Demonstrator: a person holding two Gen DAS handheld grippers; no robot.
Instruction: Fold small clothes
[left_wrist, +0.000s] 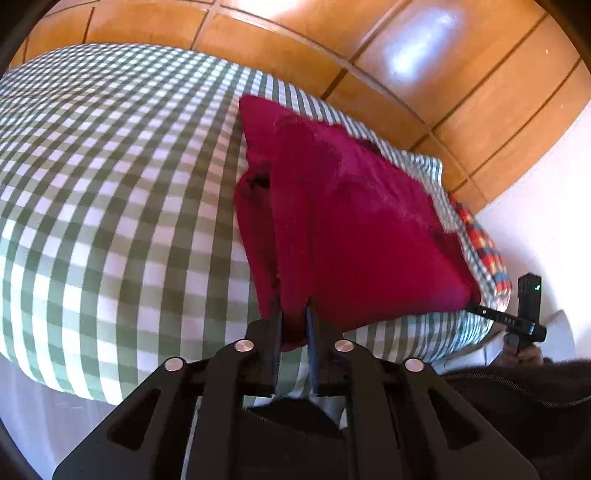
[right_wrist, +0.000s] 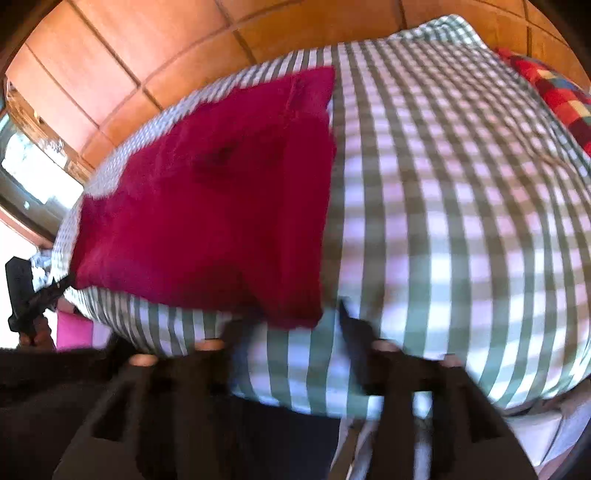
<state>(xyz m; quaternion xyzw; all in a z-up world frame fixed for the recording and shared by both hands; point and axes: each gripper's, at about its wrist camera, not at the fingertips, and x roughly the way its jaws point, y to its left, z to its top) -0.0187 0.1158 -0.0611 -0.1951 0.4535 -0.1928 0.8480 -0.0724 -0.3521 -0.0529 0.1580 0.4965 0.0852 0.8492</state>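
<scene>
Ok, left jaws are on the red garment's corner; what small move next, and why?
Probably open the left gripper and let go. The garment lies flat on the checked cover, only its near corner pinched in the left jaws, while the right gripper stands open by the other corner. Holding one side alone would likely drag it askew.

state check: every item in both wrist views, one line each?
left gripper: shut on red garment's near corner
right gripper: jaws apart, garment corner just ahead, grip unclear through blur
red garment: partly folded, lying on the bed
checked bedcover: spread flat
</scene>
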